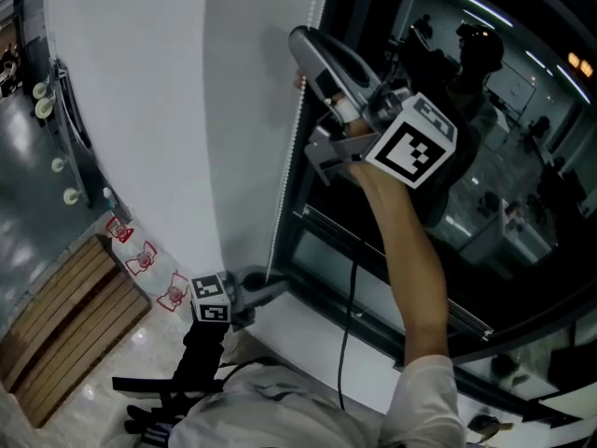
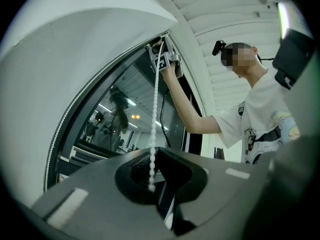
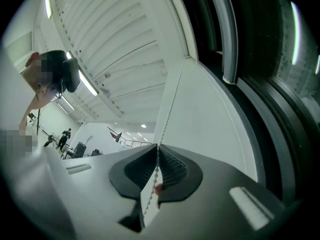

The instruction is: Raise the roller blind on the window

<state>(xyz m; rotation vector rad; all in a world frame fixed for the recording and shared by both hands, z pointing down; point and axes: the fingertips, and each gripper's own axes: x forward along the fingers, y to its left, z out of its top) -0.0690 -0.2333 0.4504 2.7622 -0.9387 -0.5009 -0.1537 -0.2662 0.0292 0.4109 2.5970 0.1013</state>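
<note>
At upper centre, the right gripper [image 1: 300, 45] clamps the bead chain [image 1: 285, 180] beside the blind [image 1: 140, 110]. Lower down, the left gripper [image 1: 268, 286] pinches it too.

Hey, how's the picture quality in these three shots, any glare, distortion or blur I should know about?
Head view: dark window glass mirrors ceiling lights; white roller blind evenly lit. Left gripper view: fisheye bends the blind's edge, corners black, left tongs dim and soft. Right gripper view: same bowing, bead chain clear, right tongs blurred up close.
</note>
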